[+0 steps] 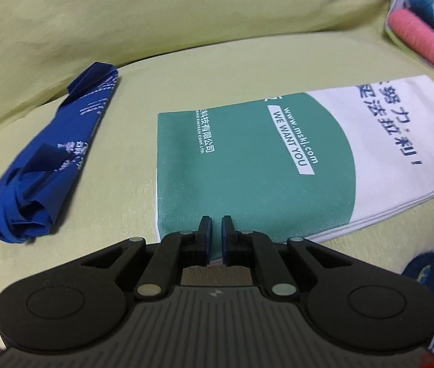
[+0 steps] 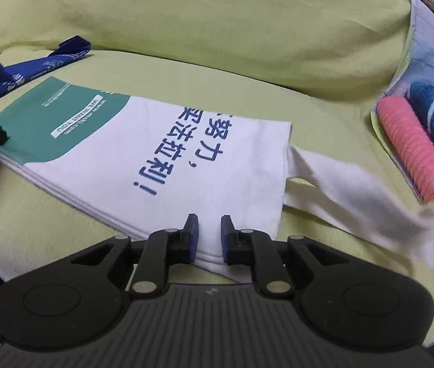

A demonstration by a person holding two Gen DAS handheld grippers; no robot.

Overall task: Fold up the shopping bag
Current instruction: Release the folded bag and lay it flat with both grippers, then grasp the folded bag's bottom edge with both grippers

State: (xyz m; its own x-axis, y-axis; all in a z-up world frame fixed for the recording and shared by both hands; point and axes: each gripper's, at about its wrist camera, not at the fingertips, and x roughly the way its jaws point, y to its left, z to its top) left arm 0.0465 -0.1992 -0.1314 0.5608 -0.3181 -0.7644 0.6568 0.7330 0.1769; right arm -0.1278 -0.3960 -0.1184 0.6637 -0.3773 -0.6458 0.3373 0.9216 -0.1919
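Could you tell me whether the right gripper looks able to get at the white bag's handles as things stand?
Probably yes. The handles trail loose off the bag on the sofa cover, just right of the right gripper, with nothing lying over them. Its jaws sit slightly apart at the bag's near edge, so it would have to back off first.
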